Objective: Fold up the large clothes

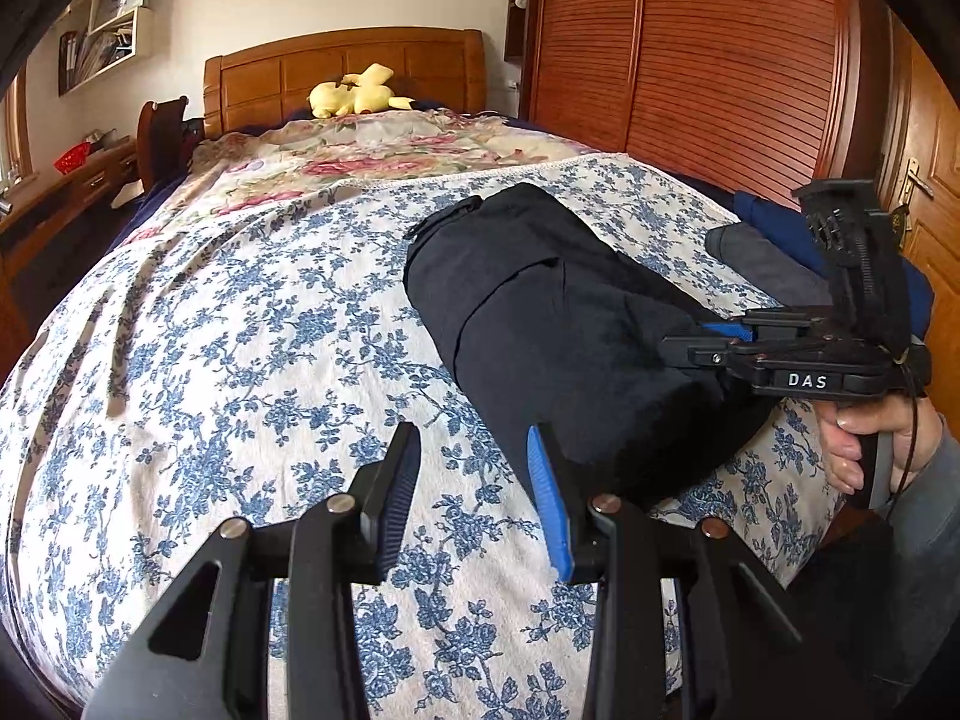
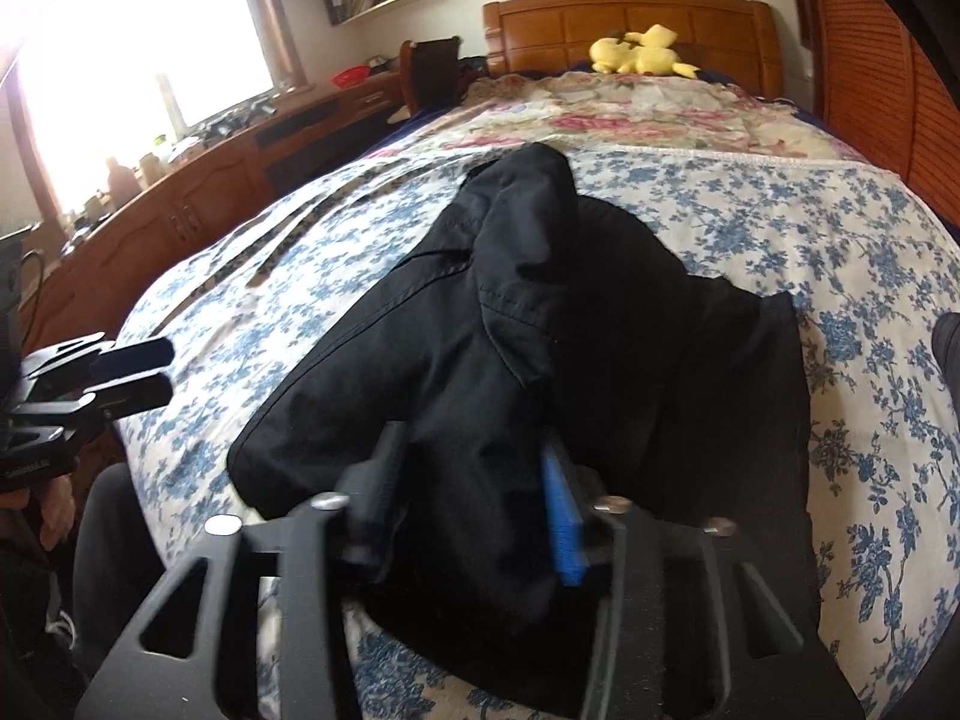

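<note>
A black garment (image 1: 570, 324) lies folded into a long bundle on the blue-flowered bedspread (image 1: 240, 330). My left gripper (image 1: 474, 450) is open and empty, just left of the bundle's near end. My right gripper (image 1: 696, 339) reaches in from the right over the bundle's near end. In the right wrist view the garment (image 2: 540, 312) fills the middle. My right gripper (image 2: 474, 468) has its jaws apart with black cloth bunched between them; whether they pinch it is unclear. The left gripper (image 2: 132, 375) shows at the left edge, jaws apart.
A yellow plush toy (image 1: 357, 93) lies by the wooden headboard (image 1: 342, 69). A pink-flowered quilt (image 1: 384, 150) covers the bed's far half. Blue and grey clothes (image 1: 774, 246) are stacked at the right edge. A wardrobe (image 1: 690, 54) stands right, a desk (image 2: 198, 192) left.
</note>
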The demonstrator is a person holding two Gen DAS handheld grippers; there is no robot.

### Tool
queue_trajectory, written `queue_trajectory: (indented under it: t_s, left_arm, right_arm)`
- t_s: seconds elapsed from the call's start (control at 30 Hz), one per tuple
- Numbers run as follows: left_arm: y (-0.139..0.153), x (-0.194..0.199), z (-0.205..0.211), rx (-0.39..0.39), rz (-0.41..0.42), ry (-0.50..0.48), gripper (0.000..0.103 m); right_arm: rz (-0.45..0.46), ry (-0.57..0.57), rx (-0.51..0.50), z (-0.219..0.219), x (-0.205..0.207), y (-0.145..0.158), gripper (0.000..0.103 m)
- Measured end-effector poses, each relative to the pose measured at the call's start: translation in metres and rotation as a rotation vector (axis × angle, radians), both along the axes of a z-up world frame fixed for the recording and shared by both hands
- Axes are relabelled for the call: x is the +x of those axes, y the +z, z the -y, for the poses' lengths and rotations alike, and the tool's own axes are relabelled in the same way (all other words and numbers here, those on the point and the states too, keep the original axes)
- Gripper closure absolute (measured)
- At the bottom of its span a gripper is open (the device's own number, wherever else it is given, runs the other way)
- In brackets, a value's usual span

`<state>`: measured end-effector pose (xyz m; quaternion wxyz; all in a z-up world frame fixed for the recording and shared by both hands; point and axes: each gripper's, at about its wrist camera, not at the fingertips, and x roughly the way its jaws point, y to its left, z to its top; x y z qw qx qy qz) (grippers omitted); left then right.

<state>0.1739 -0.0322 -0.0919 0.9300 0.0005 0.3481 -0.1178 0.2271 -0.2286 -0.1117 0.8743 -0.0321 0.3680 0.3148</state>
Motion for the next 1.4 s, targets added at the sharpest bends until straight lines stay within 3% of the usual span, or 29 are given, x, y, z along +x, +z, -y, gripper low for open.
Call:
queue_trajectory:
  t_s: [0.1, 0.33, 0.5, 0.73, 0.87, 0.97, 1.0, 1.13, 1.23, 1.4]
  left_arm:
    - [-0.002, 0.001, 0.004, 0.005, -0.008, -0.006, 0.068]
    - [-0.002, 0.002, 0.012, 0.007, -0.008, -0.025, 0.068]
    - [-0.002, 0.000, 0.014, 0.000, -0.005, -0.037, 0.068]
    - [-0.004, -0.003, 0.015, -0.031, 0.002, -0.050, 0.068]
    - [-0.003, -0.009, 0.015, -0.027, 0.016, -0.060, 0.068]
    - [-0.001, -0.014, 0.014, -0.013, 0.033, -0.064, 0.068]
    - [0.000, -0.017, 0.014, -0.008, 0.040, -0.067, 0.068]
    - [0.000, -0.023, 0.009, -0.023, 0.047, -0.071, 0.068]
    - [-0.002, -0.027, 0.004, -0.037, 0.049, -0.070, 0.068]
    - [-0.010, -0.031, -0.005, -0.058, 0.039, -0.063, 0.068]
  right_arm:
    - [0.054, 0.019, -0.009, -0.002, -0.012, 0.011, 0.091]
    - [0.195, -0.063, 0.059, 0.034, -0.042, 0.052, 0.095]
    - [0.209, -0.181, 0.011, 0.079, -0.054, 0.054, 0.095]
    - [0.123, -0.281, -0.075, 0.106, -0.047, 0.027, 0.094]
    - [0.147, -0.311, -0.099, 0.103, -0.051, 0.028, 0.085]
    - [0.178, -0.356, -0.118, 0.103, -0.053, 0.031, 0.059]
    - [0.192, -0.364, -0.131, 0.101, -0.055, 0.034, 0.056]
    - [0.258, -0.376, -0.175, 0.089, -0.061, 0.048, 0.050]
    - [0.276, -0.297, -0.133, 0.073, -0.061, 0.063, 0.050]
    - [0.271, -0.200, -0.158, 0.035, -0.050, 0.067, 0.050]
